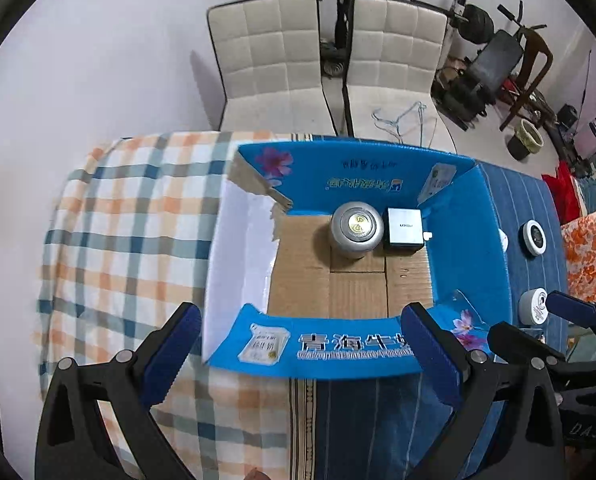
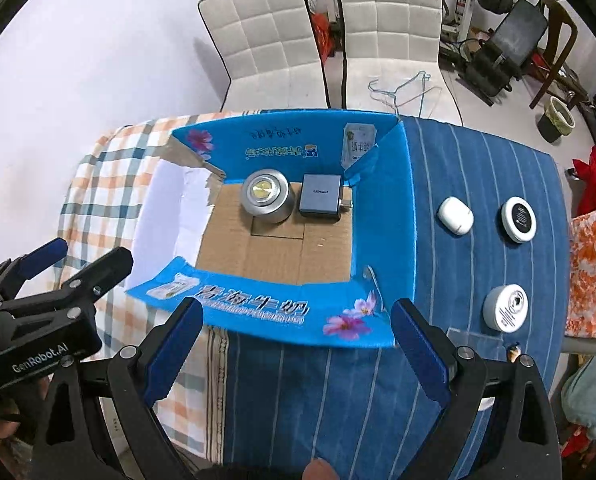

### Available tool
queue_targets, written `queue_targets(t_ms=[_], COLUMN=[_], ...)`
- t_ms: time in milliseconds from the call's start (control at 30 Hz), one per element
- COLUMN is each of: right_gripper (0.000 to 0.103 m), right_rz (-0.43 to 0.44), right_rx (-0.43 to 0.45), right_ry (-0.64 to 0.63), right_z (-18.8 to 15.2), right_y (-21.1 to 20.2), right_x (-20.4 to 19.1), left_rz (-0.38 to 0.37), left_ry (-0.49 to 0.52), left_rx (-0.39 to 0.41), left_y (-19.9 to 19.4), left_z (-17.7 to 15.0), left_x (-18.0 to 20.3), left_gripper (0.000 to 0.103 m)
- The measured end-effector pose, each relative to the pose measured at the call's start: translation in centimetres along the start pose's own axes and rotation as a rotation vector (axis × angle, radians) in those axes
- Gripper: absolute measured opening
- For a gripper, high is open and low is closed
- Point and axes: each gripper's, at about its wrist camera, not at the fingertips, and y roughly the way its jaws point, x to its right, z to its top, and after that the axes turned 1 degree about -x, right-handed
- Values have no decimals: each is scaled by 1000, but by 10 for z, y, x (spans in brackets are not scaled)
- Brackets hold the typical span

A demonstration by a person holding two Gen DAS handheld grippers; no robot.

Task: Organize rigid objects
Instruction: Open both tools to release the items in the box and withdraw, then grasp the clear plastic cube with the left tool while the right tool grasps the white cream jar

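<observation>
Box (image 2: 381, 216): blue, open-topped, ahead of my two wide-open, empty hand-held grippers, left (image 1: 301, 354) and right (image 2: 296, 350). Inside, far end: silver tin (image 2: 264, 195), grey charger (image 2: 321, 195), touching. Charger plug half hidden. Right of my right hand-held gripper: white case (image 2: 454, 216), two round tins (image 2: 519, 219), labels illegible.

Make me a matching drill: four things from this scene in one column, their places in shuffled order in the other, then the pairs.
Things
1. silver tin
2. grey charger
3. white oval case
4. wire hanger

Places
A. on the seat of the white chair behind the table
B. on the blue striped cloth, to the right of the box
C. inside the box, at the far wall, on the left
D. inside the box, in the far right corner

Pairs: 1-C, 2-D, 3-B, 4-A
</observation>
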Motion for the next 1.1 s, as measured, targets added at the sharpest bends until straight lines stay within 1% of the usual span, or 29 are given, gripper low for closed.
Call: queue_targets(t_ms=[167,300,467,567,667,733,800,867,900,933,967,1033,1067,1100], right_gripper=[97,97,97,97,97,97,97,97,97,97,97,97,93,90], right_rz=[-34,-47,-25,-18,-9,-14,-42,-66,-74,-85,-100,-94,-93,-91], right_rx=[43,80,111,125,104,78,56,19,1,-10,-26,-42,-53,-60], right_ry=[-11,-26,-29,-12,48,123,208,300,358,392,432,510,555,579], right_z=[-20,-35,-46,-53,-63,-74,-89,-104,-114,-121,-128,-143,-153,-159], right_y=[-32,-57,-80,-86,-80,-71,-62,-50,-42,-36,-29,-14,-6,-1], right_x=[1,2,6,19,49,80,117,157,182,198,216,251,271,282], left_rz=[6,8,1,-13,-19,-31,-35,-55,-74,-85,-109,-125,-135,-148], left_ry=[9,14,13,3,15,30,44,69,90,104,135,180,204,229], left_rx=[46,61,81,90,98,98,91,63,37,22,-5,-38,-60,-82], left_y=[-36,-57,-78,-87,-91,-89,-81,-67,-55,-48,-36,-20,-11,0], left_z=[-14,-27,-38,-44,-48,-50,-52,-55,-57,-59,-62,-67,-70,-73], left_x=[5,12,18,22,32,44,58,78,94,103,122,149,164,181], left_gripper=[103,103,103,103,103,103,103,103,103,103,103,103,103,103])
